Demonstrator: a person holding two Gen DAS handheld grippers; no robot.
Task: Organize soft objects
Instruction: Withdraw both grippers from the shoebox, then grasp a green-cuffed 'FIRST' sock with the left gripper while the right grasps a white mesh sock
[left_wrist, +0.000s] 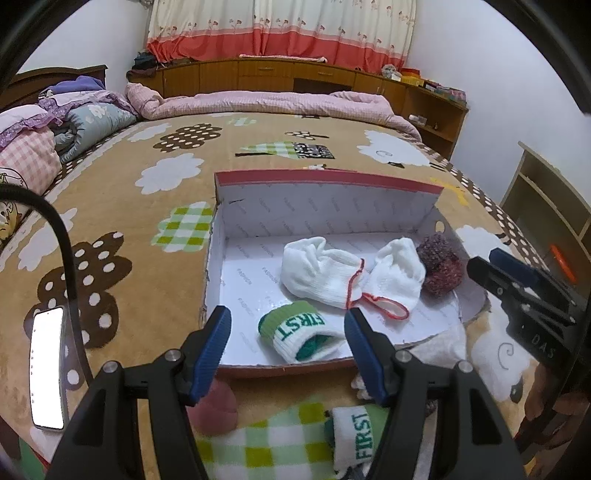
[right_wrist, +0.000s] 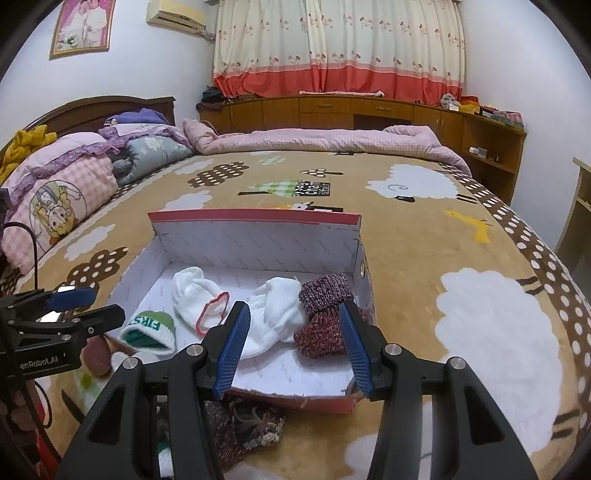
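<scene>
A: Left wrist view: left gripper (left_wrist: 286, 338) open, empty, over green-white ribbed sock (left_wrist: 299, 332) lying inside red-rimmed cardboard box (left_wrist: 328, 182).
B: Right gripper (right_wrist: 293, 345) open, empty too; another sock (left_wrist: 356, 435) waits outside on the bed.

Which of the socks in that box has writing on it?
The green-and-white sock at the box's near left corner: its cuff reads FIRST. The two white socks and the maroon knit ones carry no lettering.

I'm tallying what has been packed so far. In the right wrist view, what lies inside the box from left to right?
Green and white FIRST sock → white sock with red trim → plain white sock → maroon knitted socks, against the right wall of the box.
</scene>
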